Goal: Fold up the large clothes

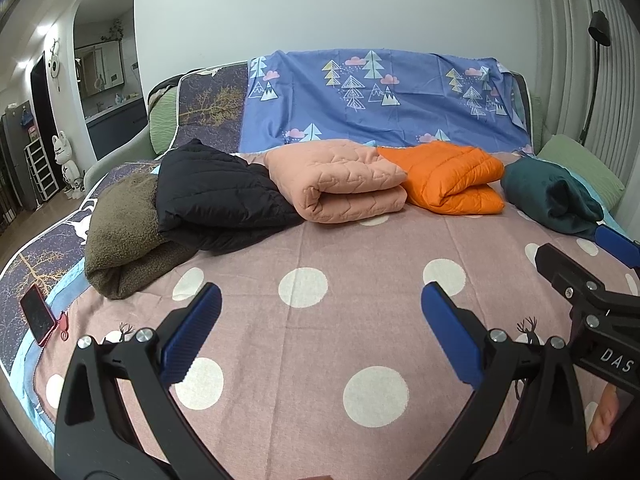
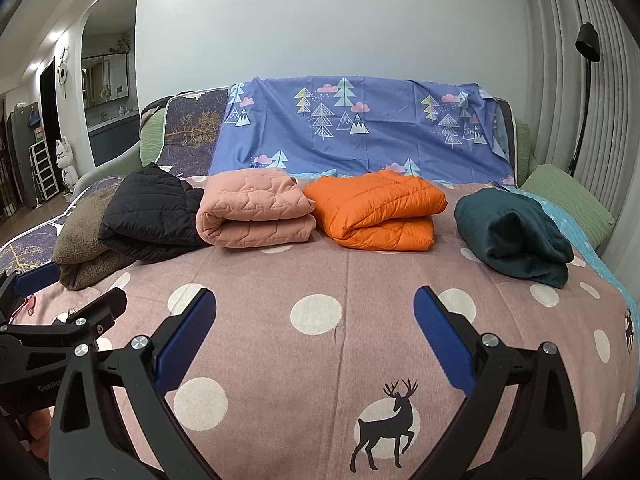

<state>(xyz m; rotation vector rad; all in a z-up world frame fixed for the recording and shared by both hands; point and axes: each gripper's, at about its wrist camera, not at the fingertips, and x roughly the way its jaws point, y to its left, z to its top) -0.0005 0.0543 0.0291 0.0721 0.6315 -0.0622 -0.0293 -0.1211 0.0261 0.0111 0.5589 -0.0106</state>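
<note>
Several folded garments lie in a row across the back of the pink polka-dot bedspread (image 1: 320, 340): an olive fleece (image 1: 124, 244), a black puffer (image 1: 216, 204), a peach quilted piece (image 1: 340, 180), an orange puffer (image 1: 448, 176) and a dark teal piece (image 1: 552, 196). The same row shows in the right wrist view, from the olive fleece (image 2: 80, 240) to the teal piece (image 2: 512, 232). My left gripper (image 1: 320, 320) is open and empty above the spread. My right gripper (image 2: 314, 320) is open and empty beside it, and it shows at the right edge of the left wrist view (image 1: 580, 264).
A blue tree-print sheet (image 1: 380, 100) hangs over the sofa back. A red phone (image 1: 38, 314) lies at the left edge of the bed. A green cushion (image 1: 580, 168) sits at the right. A floor lamp (image 1: 596, 80) and curtains stand at the far right.
</note>
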